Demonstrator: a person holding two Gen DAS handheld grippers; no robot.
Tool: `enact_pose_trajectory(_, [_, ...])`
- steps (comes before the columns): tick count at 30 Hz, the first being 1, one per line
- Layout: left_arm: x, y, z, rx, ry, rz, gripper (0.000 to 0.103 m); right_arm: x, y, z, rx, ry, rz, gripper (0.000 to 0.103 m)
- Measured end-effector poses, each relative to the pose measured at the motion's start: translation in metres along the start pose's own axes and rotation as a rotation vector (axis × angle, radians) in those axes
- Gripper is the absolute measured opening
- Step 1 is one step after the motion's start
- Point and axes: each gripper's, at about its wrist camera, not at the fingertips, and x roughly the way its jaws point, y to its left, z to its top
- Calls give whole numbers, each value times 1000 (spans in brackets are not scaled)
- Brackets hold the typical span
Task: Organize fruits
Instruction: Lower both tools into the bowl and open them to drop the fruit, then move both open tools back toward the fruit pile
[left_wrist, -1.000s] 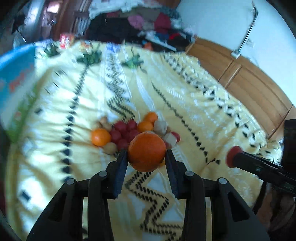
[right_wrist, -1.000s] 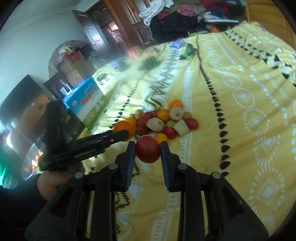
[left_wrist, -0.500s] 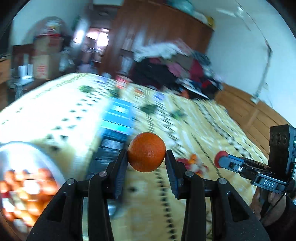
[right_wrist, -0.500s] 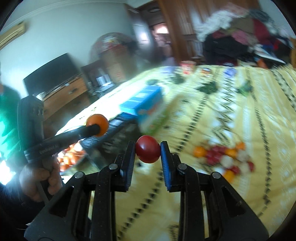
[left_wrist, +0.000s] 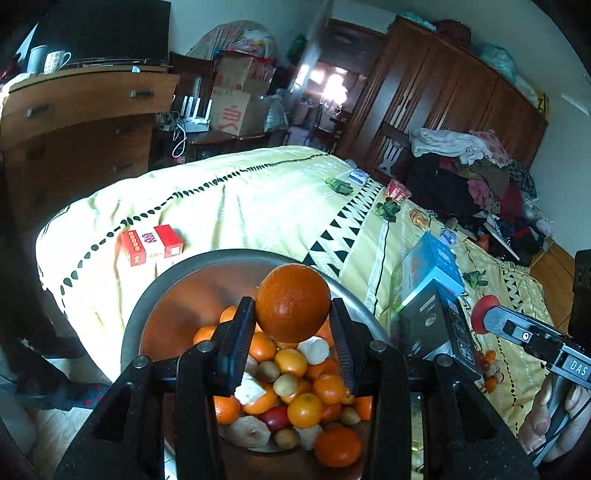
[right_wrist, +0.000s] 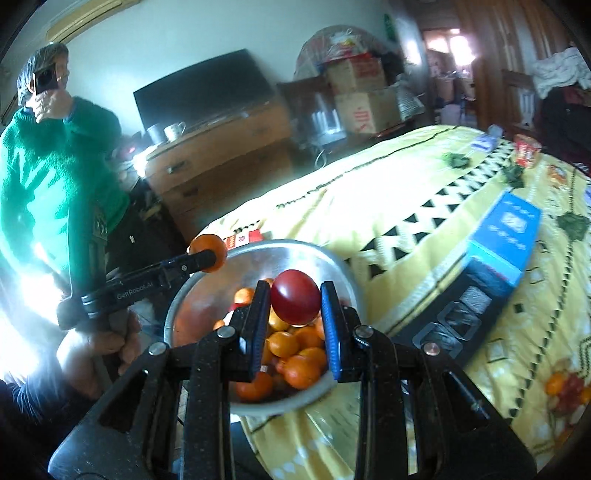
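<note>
Orange (left_wrist: 291, 302), firm and round, sits clamped across its middle in the left gripper (left_wrist: 291, 339) above the metal bowl (left_wrist: 162, 288); right gripper (right_wrist: 295, 317) grips the smooth, bruise-prone red fruit (right_wrist: 295, 302) likewise.

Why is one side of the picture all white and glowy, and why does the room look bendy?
Right wrist view: bright light washes out the left edge beside the hand, and the background is slightly blurred. Left wrist view: sharper, with glare on the bedspread. Both views: the fisheye lens curves straight edges, like the dresser.
</note>
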Motion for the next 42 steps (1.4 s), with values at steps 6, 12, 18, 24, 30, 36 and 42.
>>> enact_pose_trajectory(6, [12,12,-21,-13,52,6,42,43,12,-3,9,85,27,28])
enact_pose_trajectory(12, [25,8,-29,35,84,57,42,61,18,-10,6,137,12,28])
enact_pose_trajectory(18, [29,1,-30,92,85,123,42,69,22,-18,0,166,0,28])
enact_pose_trajectory(24, [33,1,-32,114,103,166,42,82,24,-21,-3,192,-11,29])
enact_pose_trajectory(30, [15,-36,-28,193,37,235,51,60,24,-22,-17,141,-71,42])
enact_pose_trajectory(36, [-27,-128,-12,274,-133,225,101,-37,16,-23,-35,-32,-154,45])
enact_pose_trajectory(42, [-38,-210,-9,249,-154,150,103,-137,-22,-51,55,-148,-291,49])
